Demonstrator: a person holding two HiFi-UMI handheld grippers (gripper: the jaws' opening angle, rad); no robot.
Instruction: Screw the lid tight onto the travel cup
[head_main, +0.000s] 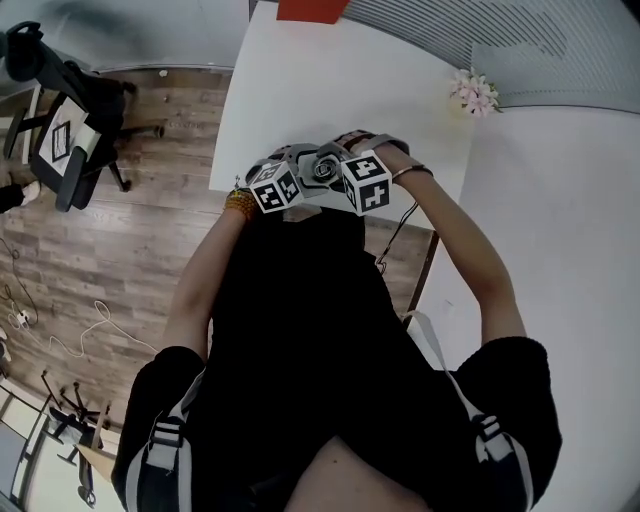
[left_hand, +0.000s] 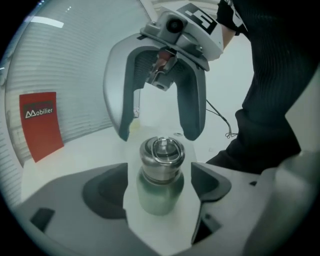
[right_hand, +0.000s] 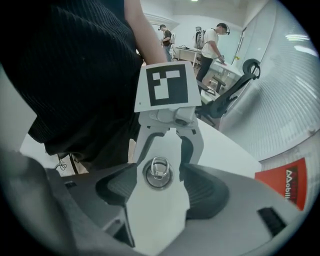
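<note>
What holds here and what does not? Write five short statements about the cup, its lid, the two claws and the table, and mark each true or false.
1. The travel cup stands upright on the white table. True.
2. The left claw is clamped on the cup's body. False: its jaws stand apart on either side of the cup, clear of it.
3. The lid sits on the cup, with a metal ring on top. True.
4. The right claw holds the lid beside the cup. False: it is open and empty, above the lid.
5. A blue sign stands on the table. False: the sign is a red sign.
</note>
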